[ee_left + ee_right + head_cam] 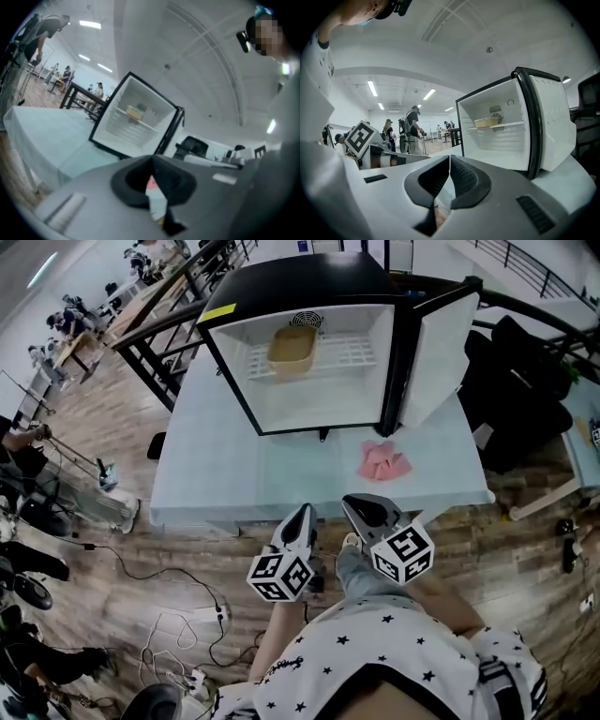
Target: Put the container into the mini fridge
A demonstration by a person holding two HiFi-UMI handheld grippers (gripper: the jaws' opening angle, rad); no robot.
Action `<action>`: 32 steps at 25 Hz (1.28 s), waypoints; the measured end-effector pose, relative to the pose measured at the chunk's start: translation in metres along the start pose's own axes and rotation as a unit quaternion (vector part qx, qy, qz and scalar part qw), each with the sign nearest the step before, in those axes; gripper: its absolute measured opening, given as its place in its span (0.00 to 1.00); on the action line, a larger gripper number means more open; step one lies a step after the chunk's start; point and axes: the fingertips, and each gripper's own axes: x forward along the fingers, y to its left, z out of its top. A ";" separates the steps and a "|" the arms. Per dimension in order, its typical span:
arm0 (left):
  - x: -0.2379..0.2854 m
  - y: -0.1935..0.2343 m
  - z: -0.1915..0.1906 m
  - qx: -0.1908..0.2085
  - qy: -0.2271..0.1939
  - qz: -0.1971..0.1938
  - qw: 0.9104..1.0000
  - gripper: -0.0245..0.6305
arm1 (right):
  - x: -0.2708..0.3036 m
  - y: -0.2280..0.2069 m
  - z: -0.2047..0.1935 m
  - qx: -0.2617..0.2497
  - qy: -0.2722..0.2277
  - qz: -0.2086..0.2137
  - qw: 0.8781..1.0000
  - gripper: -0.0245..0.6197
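1. The mini fridge point(309, 352) is seen standing on the far part of the table point(216, 474). Its door point(436, 357) is swung fully open to the right in the head view.
2. The container point(292, 350), a tan open tub, is found inside the fridge. It is set on the white wire shelf point(352, 354), toward the shelf's left side, just below the round fan grille point(306, 320) in the back wall.
3. The compartment below the shelf is shown as bare white floor.
4. A pink cloth point(383, 462) is laid on the table in front of the open door, near the table's front edge.
5. The left gripper point(298, 526) is held just off the front edge of the table, above the wooden floor point(141, 559). Its jaws are brought fully together at the tips, and nothing is gripped between them.
6. The right gripper point(367, 512) is held just beside the left one. Its jaws are likewise pressed tip to tip, and no object is held.
7. Both grippers are kept well apart from the fridge and the container, and both are pointed toward the open compartment.
8. A marker cube point(280, 576) is carried at the rear of each gripper.
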 end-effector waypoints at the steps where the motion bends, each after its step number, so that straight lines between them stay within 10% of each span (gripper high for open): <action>1: -0.006 -0.001 -0.003 -0.002 -0.001 0.000 1.000 0.04 | -0.004 0.005 -0.002 -0.001 0.000 0.002 1.000 0.07; 32: -0.047 -0.006 -0.023 -0.037 -0.017 0.019 0.999 0.04 | -0.030 0.036 -0.010 -0.006 -0.010 0.011 1.000 0.07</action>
